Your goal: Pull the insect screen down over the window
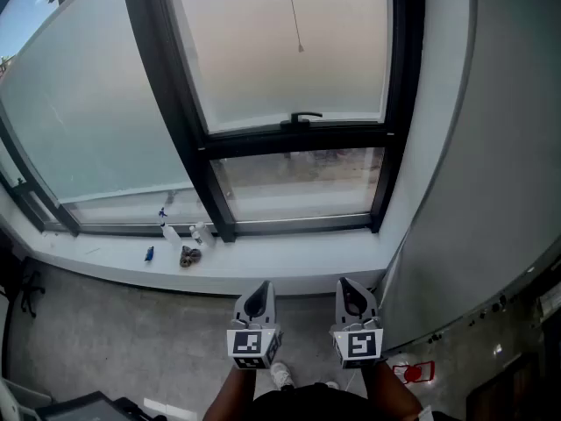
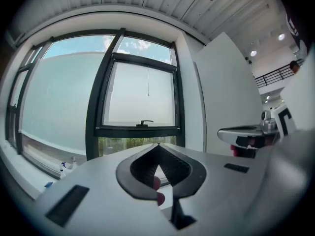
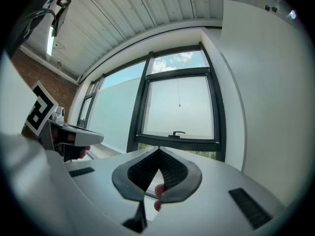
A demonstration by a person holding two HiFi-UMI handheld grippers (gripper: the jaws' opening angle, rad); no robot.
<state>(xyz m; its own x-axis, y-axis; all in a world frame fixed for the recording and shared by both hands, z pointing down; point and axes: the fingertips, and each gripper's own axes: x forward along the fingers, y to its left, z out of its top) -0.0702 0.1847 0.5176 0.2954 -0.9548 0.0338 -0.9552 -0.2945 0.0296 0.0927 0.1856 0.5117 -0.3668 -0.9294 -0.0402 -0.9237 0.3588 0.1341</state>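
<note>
A black-framed window point(image 1: 294, 139) faces me, its upper pane covered by a pale screen point(image 1: 280, 51) whose bottom bar carries a small black handle point(image 1: 305, 117). A thin pull cord point(image 1: 295, 24) hangs in front of the screen, ending in a small bead. The lower pane point(image 1: 298, 182) is bare glass. Both grippers are held low, well short of the window: my left gripper point(image 1: 259, 301) and my right gripper point(image 1: 351, 296) stand side by side, each shut with nothing between the jaws. The handle point(image 2: 146, 123) and the cord point(image 3: 179, 95) also show in the gripper views.
A wide frosted pane point(image 1: 88, 121) lies left of the window. On the white sill point(image 1: 263, 257) stand spray bottles point(image 1: 166, 226) and small items point(image 1: 189, 255). A grey wall point(image 1: 491, 165) rises at the right. A red object point(image 1: 412, 373) lies on the floor.
</note>
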